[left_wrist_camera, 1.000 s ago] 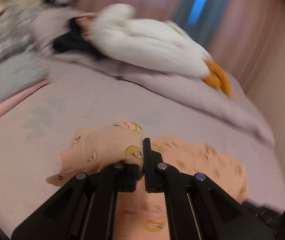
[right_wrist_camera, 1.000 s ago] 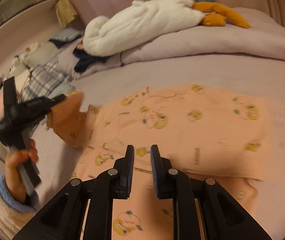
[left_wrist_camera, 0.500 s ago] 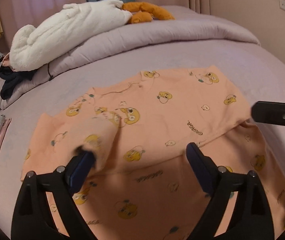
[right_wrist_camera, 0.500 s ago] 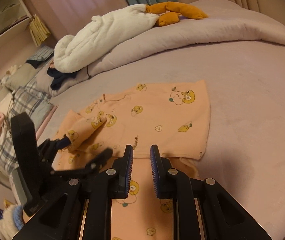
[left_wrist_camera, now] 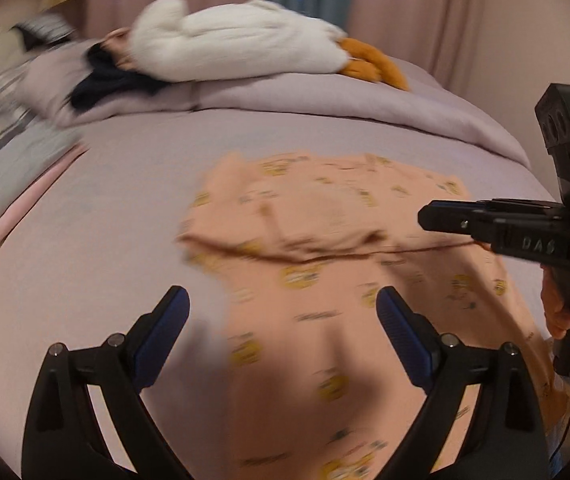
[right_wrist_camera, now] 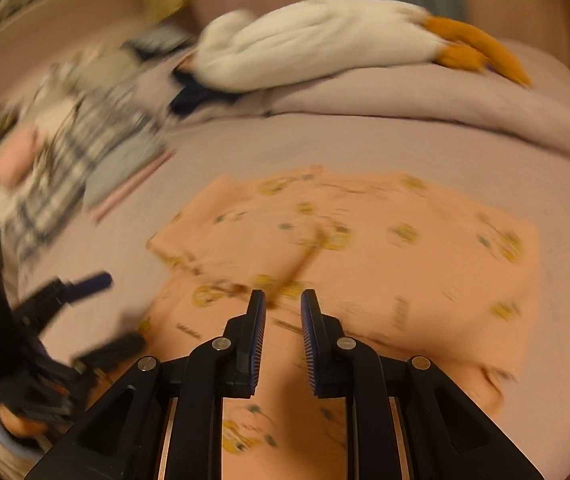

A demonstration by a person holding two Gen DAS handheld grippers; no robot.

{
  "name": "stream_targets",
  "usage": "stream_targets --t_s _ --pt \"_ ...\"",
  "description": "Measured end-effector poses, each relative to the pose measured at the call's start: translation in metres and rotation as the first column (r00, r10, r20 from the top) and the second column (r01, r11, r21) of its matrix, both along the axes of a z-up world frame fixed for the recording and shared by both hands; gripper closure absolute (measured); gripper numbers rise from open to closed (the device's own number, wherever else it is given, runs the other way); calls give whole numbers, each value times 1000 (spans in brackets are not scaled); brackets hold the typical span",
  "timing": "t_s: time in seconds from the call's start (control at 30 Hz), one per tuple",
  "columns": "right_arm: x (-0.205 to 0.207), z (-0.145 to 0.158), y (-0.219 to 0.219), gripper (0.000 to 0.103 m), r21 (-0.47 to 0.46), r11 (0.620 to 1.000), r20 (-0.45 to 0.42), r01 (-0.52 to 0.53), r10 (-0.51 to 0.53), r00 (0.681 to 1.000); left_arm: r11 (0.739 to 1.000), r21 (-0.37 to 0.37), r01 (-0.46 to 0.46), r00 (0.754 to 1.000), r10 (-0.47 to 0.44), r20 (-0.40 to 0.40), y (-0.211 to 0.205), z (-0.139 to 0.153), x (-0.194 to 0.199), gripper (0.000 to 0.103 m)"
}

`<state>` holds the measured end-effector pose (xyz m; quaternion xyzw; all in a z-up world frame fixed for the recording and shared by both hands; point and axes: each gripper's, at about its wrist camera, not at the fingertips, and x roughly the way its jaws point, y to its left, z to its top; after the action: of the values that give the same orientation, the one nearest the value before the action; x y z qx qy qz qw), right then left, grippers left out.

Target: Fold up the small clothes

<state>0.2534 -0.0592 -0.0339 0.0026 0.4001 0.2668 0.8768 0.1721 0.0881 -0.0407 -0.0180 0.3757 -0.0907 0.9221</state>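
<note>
A small peach garment with yellow cartoon prints (left_wrist_camera: 325,216) (right_wrist_camera: 365,240) lies on the lilac bed, its upper part folded over the lower. My left gripper (left_wrist_camera: 281,312) is wide open and empty above the garment's near left edge; it also shows at the left of the right wrist view (right_wrist_camera: 97,308). My right gripper (right_wrist_camera: 283,304) hovers over the garment's fold edge, jaws a narrow gap apart with nothing between them. It shows from the side at the right of the left wrist view (left_wrist_camera: 433,216).
A white plush toy with orange feet (left_wrist_camera: 245,48) (right_wrist_camera: 325,44) lies on a rolled lilac duvet (left_wrist_camera: 365,100) at the back. Plaid and grey folded clothes (right_wrist_camera: 65,168) (left_wrist_camera: 9,148) are stacked at the left. Curtains hang behind.
My left gripper let go of the sleeve it had carried over the garment, opened wide and pulled back to the left. The right gripper stayed narrowly open over the fold.
</note>
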Motion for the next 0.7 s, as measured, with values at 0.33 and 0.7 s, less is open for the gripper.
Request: stream_targets --t_s 0.33,0.7 --pt "23 -26 109 85 -242 943 -14 -228 232 973 988 -124 -97 995 92 -46 48 -14 -18 8" --pt "29 -35 101 98 -240 959 3 -149 154 988 975 -185 -122 991 110 -73 61 -21 -17 8"
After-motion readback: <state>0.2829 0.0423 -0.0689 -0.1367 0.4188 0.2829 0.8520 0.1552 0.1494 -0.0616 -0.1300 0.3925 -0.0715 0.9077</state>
